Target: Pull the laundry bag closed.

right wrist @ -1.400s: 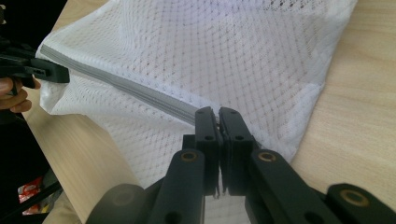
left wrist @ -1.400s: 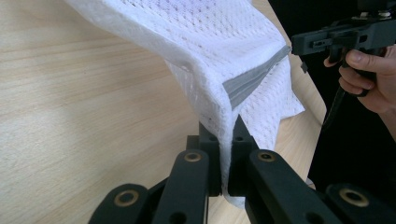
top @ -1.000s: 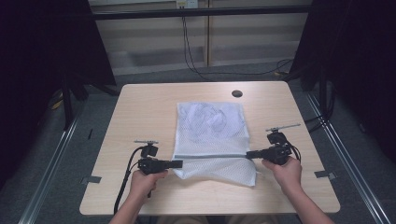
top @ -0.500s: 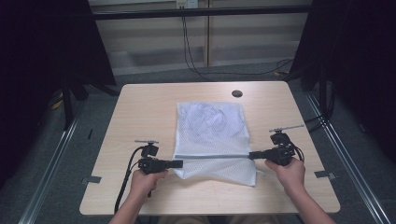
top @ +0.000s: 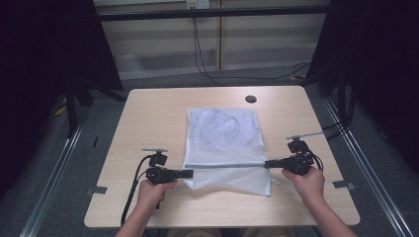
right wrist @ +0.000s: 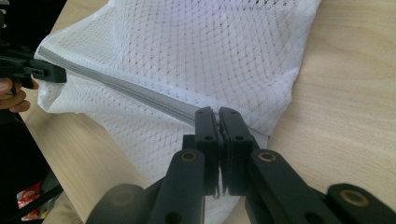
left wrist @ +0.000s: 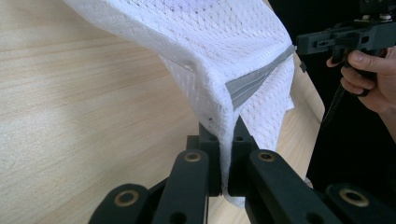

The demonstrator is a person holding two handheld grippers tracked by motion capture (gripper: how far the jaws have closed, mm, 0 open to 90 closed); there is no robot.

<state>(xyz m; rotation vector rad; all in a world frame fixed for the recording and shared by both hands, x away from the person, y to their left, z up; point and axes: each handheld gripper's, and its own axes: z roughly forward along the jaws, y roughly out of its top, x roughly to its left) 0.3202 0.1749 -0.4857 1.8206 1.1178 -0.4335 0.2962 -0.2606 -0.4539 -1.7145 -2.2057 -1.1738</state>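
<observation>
I have the white mesh bag [top: 225, 148] lying down the middle of the table [top: 148, 118], its far end flat on the wood and its near part lifted off the surface. My left gripper [top: 188, 173] is clamped tight on the bag's left side, near the front edge of the table; in the left gripper view the fabric [left wrist: 219, 51] is pinched between the closed jaws and drapes up from them. My right gripper [top: 268, 163] is pinched just as tight on the bag's right side, where the grey band [right wrist: 140, 95] ends. That band [top: 230, 166] runs taut and level between the two grippers, parallel to the front edge. Below it a flap of mesh hangs toward me and rests on the table.

Room to move: bare wood lies on both sides of the bag out to the left and right edges, and more beyond it toward the far edge, where a dark round hole [top: 251, 98] sits near the far right corner.
</observation>
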